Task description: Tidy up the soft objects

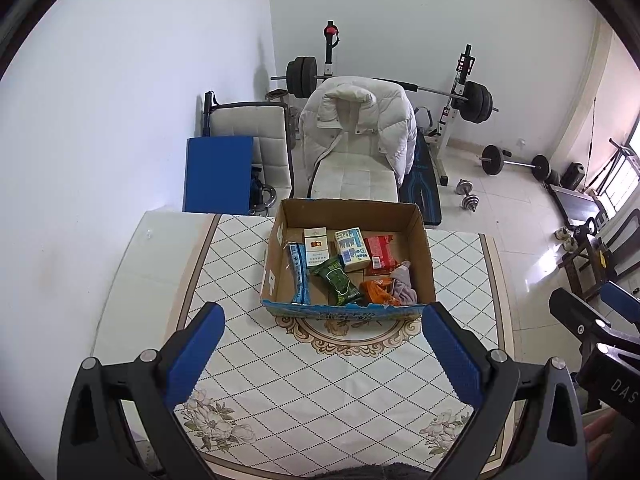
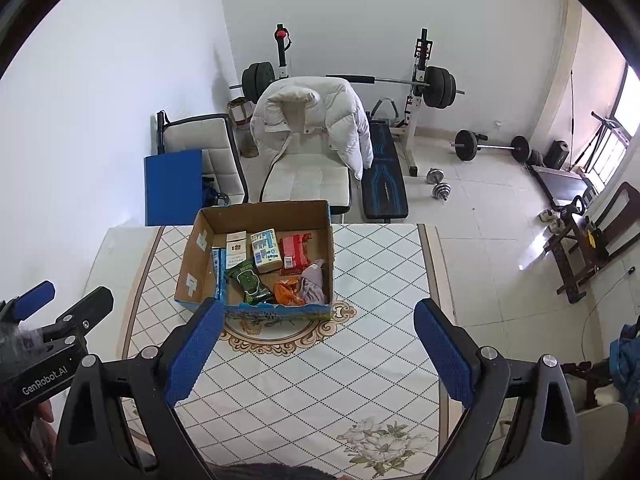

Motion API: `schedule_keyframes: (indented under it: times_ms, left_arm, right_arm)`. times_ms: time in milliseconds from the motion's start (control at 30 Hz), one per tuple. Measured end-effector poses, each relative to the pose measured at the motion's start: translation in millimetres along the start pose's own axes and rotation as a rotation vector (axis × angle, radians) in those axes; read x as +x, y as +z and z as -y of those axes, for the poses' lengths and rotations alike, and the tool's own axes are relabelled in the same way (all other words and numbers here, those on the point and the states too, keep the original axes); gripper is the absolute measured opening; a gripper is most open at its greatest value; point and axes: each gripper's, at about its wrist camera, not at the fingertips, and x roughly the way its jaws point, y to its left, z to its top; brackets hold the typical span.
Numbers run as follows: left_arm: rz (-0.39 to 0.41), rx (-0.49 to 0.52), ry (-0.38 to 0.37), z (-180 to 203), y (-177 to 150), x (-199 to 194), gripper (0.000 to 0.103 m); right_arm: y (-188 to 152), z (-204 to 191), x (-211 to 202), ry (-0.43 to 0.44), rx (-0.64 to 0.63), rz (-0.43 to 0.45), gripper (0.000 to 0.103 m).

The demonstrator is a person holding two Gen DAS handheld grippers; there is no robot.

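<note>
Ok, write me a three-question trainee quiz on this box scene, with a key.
1. True or false: the open brown cardboard box holds all the packets.
2. Which lies nearest the box's right wall: A green snack packet, B crumpled mauve cloth, C long blue sachet?
3. Fill in: both the left gripper and the right gripper are ____.

Key: 1 true; 2 B; 3 open.

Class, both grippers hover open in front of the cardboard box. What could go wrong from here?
1. The purple cloth lies against the orange packet; the fingers may pinch both.
2. The cardboard box looks light and may slide if nudged.
3. The left gripper and right gripper are close and might collide.
</note>
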Motion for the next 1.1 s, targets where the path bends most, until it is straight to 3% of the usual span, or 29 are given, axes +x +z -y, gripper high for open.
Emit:
schedule_keyframes:
  times_ms: [1100]
  left_arm:
    - [-0.002, 0.015, -0.001, -4.3, -0.6, -2.9, 0.101]
  right_arm:
    - [2.3, 2.9, -0.6, -0.007, -0.014, 0.000, 0.098]
